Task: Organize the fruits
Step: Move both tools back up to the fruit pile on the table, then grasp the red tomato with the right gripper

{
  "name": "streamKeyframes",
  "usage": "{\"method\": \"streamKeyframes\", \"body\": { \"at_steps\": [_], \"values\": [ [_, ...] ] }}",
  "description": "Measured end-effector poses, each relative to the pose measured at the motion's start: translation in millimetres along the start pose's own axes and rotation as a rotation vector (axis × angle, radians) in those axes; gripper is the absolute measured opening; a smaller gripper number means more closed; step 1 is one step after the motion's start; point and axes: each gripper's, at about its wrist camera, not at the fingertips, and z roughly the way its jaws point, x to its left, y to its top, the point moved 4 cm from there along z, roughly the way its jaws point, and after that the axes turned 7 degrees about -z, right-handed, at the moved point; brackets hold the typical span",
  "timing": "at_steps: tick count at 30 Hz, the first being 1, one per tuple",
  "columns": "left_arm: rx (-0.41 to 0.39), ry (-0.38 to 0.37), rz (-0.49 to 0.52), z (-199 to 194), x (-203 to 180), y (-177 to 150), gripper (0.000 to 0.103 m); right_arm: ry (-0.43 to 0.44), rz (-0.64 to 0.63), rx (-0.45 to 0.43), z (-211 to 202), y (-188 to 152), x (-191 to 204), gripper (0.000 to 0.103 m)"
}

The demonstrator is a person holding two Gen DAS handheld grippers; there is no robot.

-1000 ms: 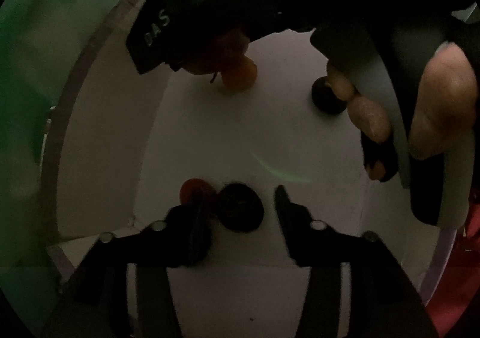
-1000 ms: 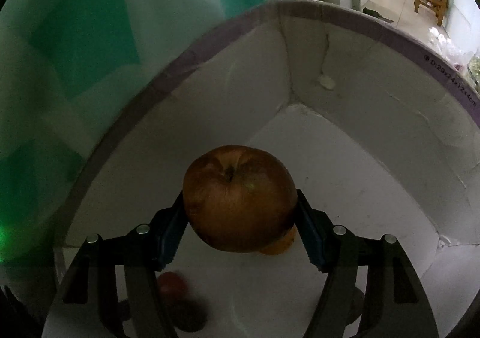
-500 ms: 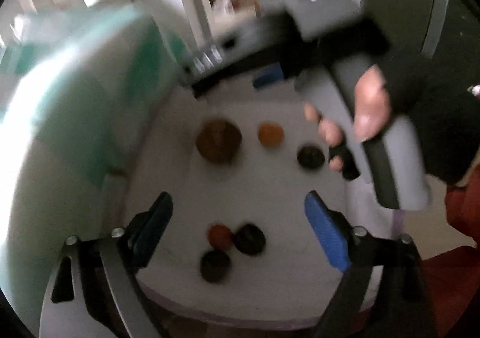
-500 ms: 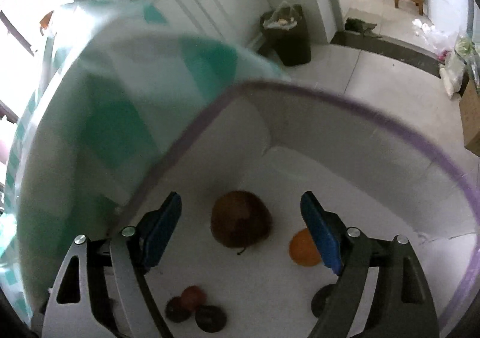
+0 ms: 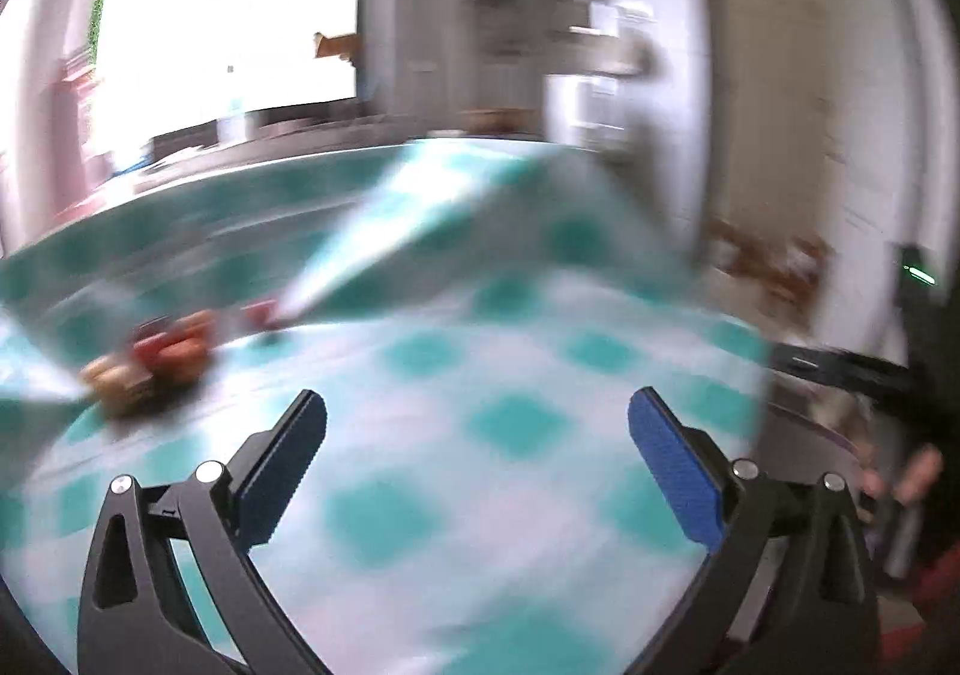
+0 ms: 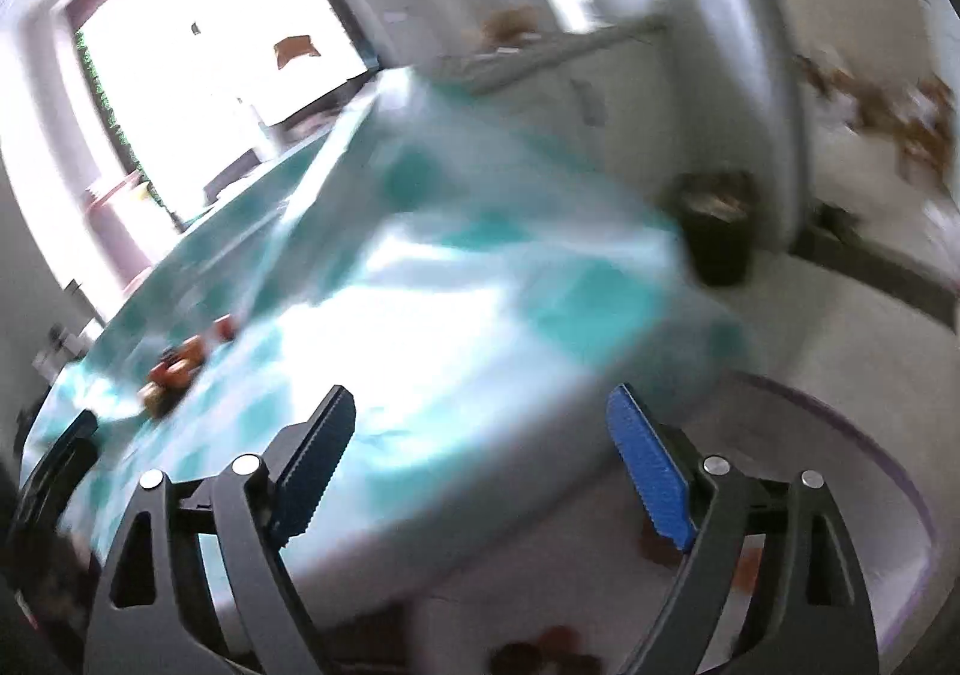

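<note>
The fruits now sit in two groups. A small pile of fruit, red, orange and tan, too blurred to name singly, lies on the checked tablecloth, toward the far left of the cloth as the left wrist view shows it. The other group is in the white box just beside the near edge of the cloth: only a few dark and reddish pieces show at the bottom of the right wrist view, low between the gripper's arms.

A second ago both grippers were down inside that box, the right one clamped on an apple and the left one hovering over small dark fruits on the box floor. Now both are up out of it and look across the cloth. The left gripper has its jaws opening, spread wide with nothing between them but cloth behind. The right gripper is the same: jaws opening, released, empty. The apple is no longer in its hold and is not clearly in view now; it probably rests in the box.

So one drop-off looks finished, and the pile on the cloth seems the likely next source. Both views are smeared by motion, so fine detail of the pile cannot be told.
</note>
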Motion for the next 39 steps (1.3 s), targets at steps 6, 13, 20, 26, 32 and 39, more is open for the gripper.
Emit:
{"method": "streamKeyframes", "body": {
  "at_steps": [6, 13, 20, 26, 32, 39],
  "values": [
    [-0.010, 0.305, -0.138, -18, 142, 17, 0.101, 0.146, -0.188, 0.096, 44, 8, 116, 0.087],
    [0.043, 0.520, -0.403, -15, 278, 13, 0.101, 0.265, -0.370, 0.172, 129, 10, 261, 0.087],
    [0.089, 0.603, -0.588, -33, 317, -13, 0.101, 0.277, -0.580, 0.195, 212, 11, 390, 0.082],
    [0.120, 0.590, -0.580, -30, 311, -18, 0.101, 0.240, -0.592, 0.228, 256, 11, 429, 0.072],
    [0.121, 0.585, -0.553, -24, 304, -18, 0.101, 0.208, -0.595, 0.256, 278, 14, 441, 0.069],
    [0.142, 0.581, -0.571, -18, 301, -25, 0.101, 0.144, -0.702, 0.238, 277, 9, 447, 0.053]
  ]
}}
